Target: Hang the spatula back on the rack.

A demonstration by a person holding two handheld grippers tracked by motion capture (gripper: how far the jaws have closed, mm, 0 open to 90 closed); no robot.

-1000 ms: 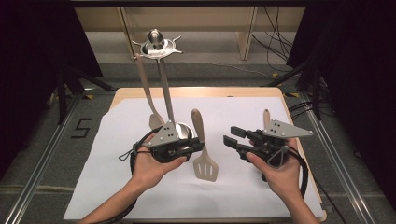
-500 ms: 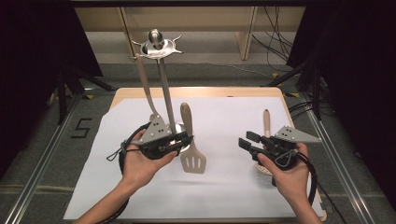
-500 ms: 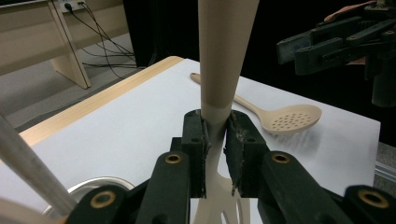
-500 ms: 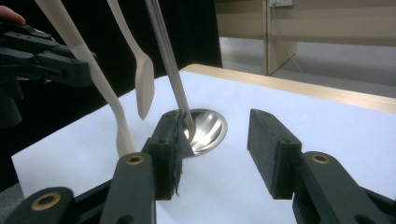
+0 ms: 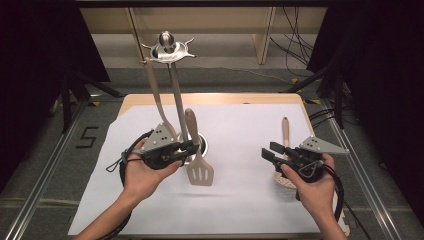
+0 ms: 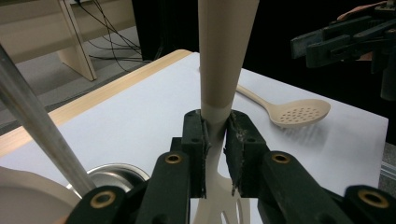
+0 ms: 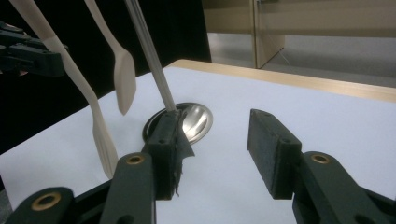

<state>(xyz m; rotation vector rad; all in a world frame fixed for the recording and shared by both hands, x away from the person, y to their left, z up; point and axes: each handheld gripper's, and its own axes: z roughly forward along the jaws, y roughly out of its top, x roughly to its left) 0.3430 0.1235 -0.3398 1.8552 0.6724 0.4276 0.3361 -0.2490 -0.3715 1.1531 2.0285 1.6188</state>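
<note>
A beige slotted spatula [image 5: 200,171] stands nearly upright off the white sheet, blade down. My left gripper [image 5: 191,148] is shut on its neck [image 6: 215,135], just above the blade. It is close beside the metal utensil stand [image 5: 176,95], whose round base [image 5: 204,142] rests on the table. From the stand's top crown [image 5: 167,47] hangs a beige utensil [image 5: 157,100]. My right gripper [image 5: 268,151] is open and holds nothing; its jaws [image 7: 215,144] stand wide apart. It hovers over a beige perforated spoon [image 5: 285,131] lying flat at the right.
A white sheet [image 5: 240,200] covers the wooden table [image 5: 210,98]. The stand's pole [image 7: 149,56] and base [image 7: 187,119] lie ahead of the right gripper, with the left gripper [image 7: 28,56] beyond. The perforated spoon [image 6: 299,112] lies ahead of the left gripper. Cables and shelving sit behind.
My left gripper has carried the spatula left toward the stand and tipped it more upright. My right gripper has drawn away to the right, over the perforated spoon.
</note>
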